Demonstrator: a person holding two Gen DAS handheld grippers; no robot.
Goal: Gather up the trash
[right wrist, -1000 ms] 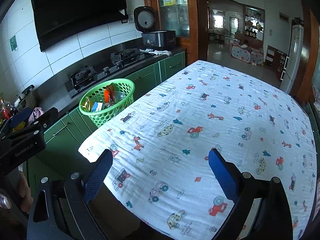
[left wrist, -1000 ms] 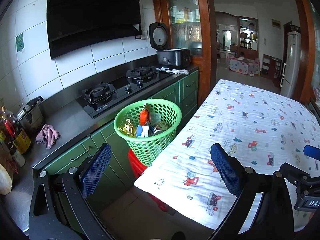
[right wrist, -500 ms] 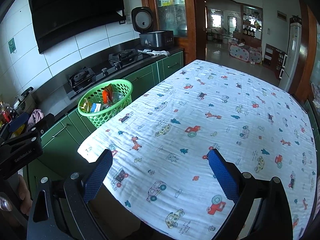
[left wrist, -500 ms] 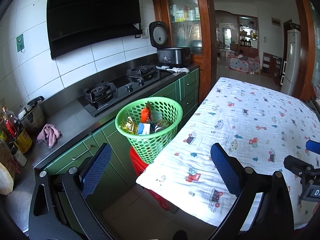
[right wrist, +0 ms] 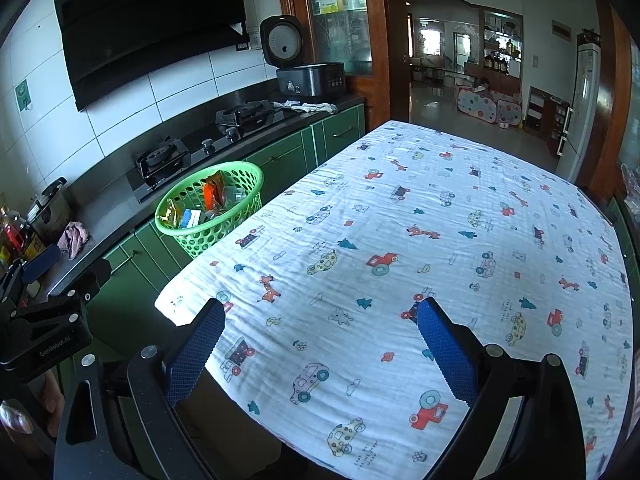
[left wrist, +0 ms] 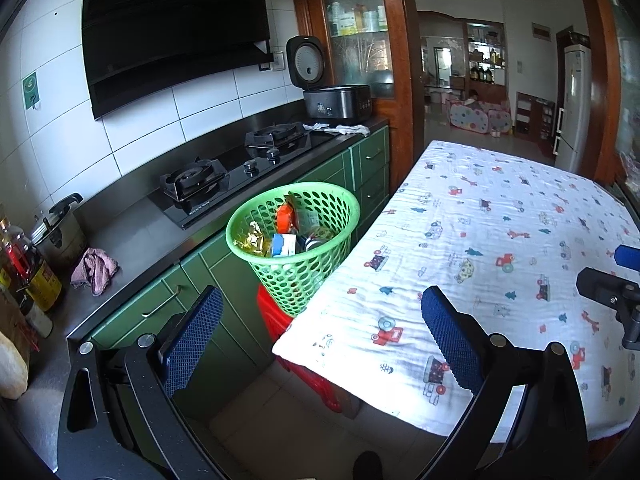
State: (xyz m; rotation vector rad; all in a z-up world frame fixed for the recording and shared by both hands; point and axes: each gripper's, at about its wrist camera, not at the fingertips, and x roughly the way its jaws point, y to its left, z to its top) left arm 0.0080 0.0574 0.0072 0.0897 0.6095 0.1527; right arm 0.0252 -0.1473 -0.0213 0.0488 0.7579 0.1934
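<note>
A green perforated basket (left wrist: 296, 240) stands on a red stool (left wrist: 276, 320) between the counter and the table; it holds several wrappers, an orange packet and a blue-white box. It also shows in the right wrist view (right wrist: 212, 208). My left gripper (left wrist: 320, 316) is open and empty, held back from the table's near left corner, short of the basket. My right gripper (right wrist: 320, 328) is open and empty above the near edge of the table (right wrist: 440, 220), which has a white cloth printed with cars and animals. No loose trash shows on the cloth.
A dark counter (left wrist: 132, 240) with a gas hob (left wrist: 236, 172), a rice cooker (left wrist: 332, 96), a pot, bottles and a pink rag (left wrist: 94, 270) runs along the left. Green cabinets (left wrist: 360, 168) sit below it. A doorway at the back leads to another room.
Both grippers have drawn back and risen slightly, so the basket and table look a little farther away. Both stay open and empty.
</note>
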